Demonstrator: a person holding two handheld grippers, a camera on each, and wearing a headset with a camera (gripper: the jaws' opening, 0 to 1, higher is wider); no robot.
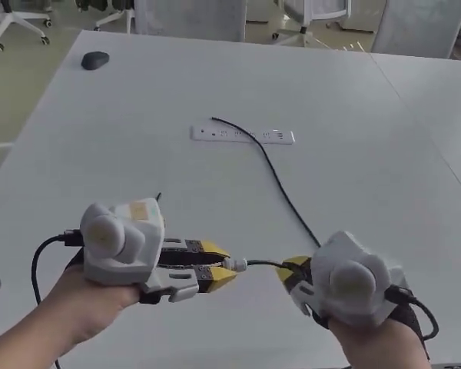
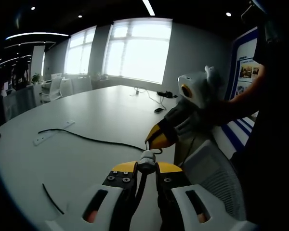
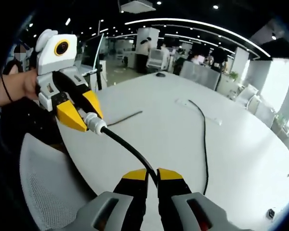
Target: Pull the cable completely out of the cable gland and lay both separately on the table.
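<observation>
A white cable gland (image 1: 235, 265) (image 2: 146, 161) (image 3: 93, 122) sits clamped between the yellow fingertips of my left gripper (image 1: 220, 269) (image 2: 146, 166), held above the near part of the table. A black cable (image 1: 280, 188) (image 3: 130, 147) runs out of the gland to the right, and my right gripper (image 1: 293, 270) (image 3: 152, 174) is shut on it a short way from the gland. Beyond my right gripper the cable trails across the white table (image 1: 138, 138) toward the far middle. A short black end of cable (image 1: 159, 197) (image 2: 52, 198) sticks out behind the left gripper.
A white power strip (image 1: 242, 134) (image 3: 198, 110) lies at the middle of the table under the cable's far end. A dark mouse (image 1: 95, 59) rests at the far left. Office chairs (image 1: 192, 17) stand along the far edge.
</observation>
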